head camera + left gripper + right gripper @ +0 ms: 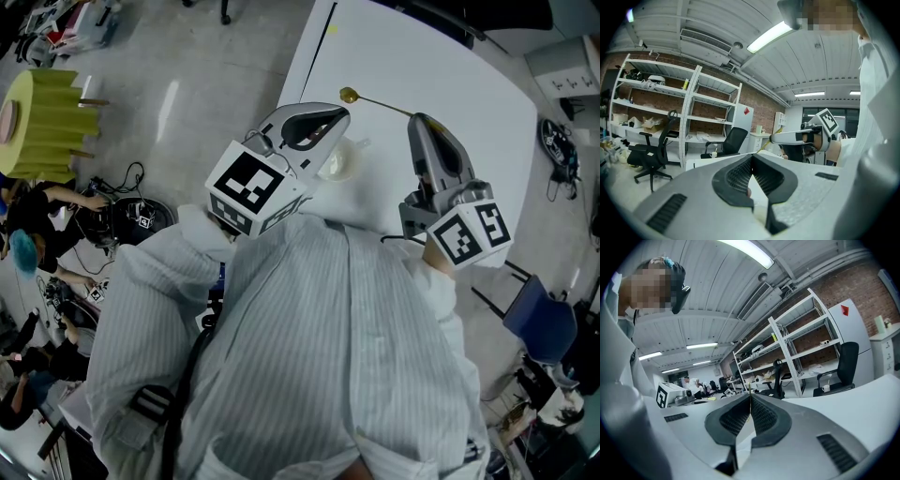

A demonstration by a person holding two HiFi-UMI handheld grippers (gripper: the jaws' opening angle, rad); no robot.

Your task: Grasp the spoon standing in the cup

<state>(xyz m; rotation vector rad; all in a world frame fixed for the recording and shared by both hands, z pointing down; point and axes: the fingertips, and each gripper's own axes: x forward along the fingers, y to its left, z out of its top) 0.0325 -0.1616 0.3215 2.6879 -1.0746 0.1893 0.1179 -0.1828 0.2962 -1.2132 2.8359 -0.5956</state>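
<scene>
Person in striped shirt (319, 356) holds both grippers over the white desk (450, 66). Left gripper (339, 116) has its jaws pressed together at the tips, with nothing seen between them. The white cup (339, 164) sits on the desk just beside and below it. Right gripper (415, 117) is clamped on the handle end of the gold spoon (375, 102). The spoon is out of the cup, above the desk, with its bowl pointing toward the left gripper's tip.

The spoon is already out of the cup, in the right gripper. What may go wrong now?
The right gripper pinches the spoon only at the end of its thin handle, so it may swing or slip onto the table.
The cup sits close beside the left gripper; a careless move might knock it.
</scene>
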